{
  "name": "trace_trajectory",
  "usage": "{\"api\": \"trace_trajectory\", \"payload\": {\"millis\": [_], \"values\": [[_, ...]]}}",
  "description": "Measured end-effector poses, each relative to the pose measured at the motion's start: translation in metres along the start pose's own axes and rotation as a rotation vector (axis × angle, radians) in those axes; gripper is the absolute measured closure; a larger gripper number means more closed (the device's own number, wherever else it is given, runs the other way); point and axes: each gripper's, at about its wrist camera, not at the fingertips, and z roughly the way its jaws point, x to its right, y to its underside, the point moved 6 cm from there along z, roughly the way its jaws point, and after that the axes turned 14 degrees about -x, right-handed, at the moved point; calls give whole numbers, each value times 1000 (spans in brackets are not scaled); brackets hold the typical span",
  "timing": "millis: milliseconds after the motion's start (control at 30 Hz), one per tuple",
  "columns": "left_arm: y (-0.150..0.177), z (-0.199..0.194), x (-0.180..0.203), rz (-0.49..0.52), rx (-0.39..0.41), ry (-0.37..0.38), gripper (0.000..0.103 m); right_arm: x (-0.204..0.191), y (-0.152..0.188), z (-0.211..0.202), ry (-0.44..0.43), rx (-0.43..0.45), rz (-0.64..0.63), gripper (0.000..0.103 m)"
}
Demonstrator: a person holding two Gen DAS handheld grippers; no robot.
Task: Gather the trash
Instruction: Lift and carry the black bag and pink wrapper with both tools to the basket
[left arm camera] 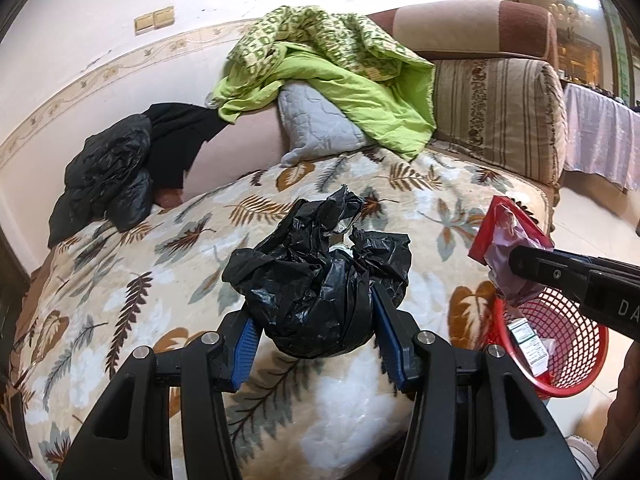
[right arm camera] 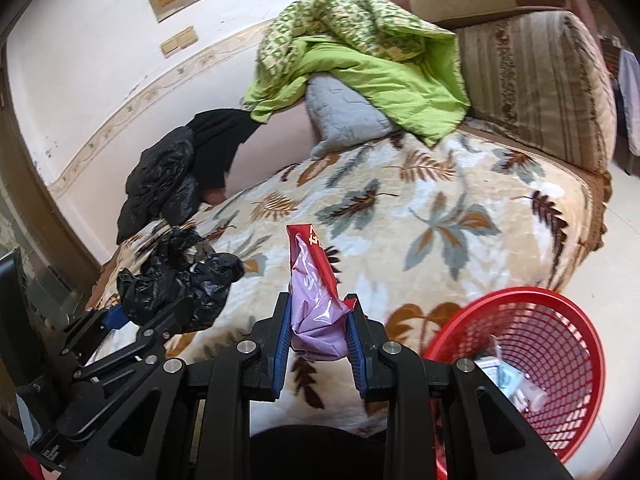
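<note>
Clearly, the left gripper [left arm camera: 316, 316] is clamped on a crumpled black plastic bag [left arm camera: 320, 280], whose bulk bulges between the blue pads [left arm camera: 386, 332] at the lower centre of the left wrist view. In the right wrist view the same bag [right arm camera: 180, 284] sits at the lower left, over the leaf-patterned blanket [right arm camera: 400, 216]. The right gripper [right arm camera: 318, 332] is closed on a red and purple wrapper [right arm camera: 316, 280], which stands up from the jaws at the centre of that view. A red mesh basket [right arm camera: 560, 312] sits at the lower right on the floor, just beside the blanket's edge, with some packets inside. Toward the upper middle, a green quilt [right arm camera: 360, 52] drapes over a grey pillow [right arm camera: 344, 116].
</note>
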Motion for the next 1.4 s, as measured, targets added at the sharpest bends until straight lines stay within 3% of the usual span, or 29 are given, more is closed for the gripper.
{"api": "trace_trajectory", "payload": {"millis": [533,1400], "values": [[-10,-2,44,92,-5,60,52,68,14,-30,83,19,124,75],[-17,5,87,195,-28,122,52,114,25,-50,128,17,215,75]]}}
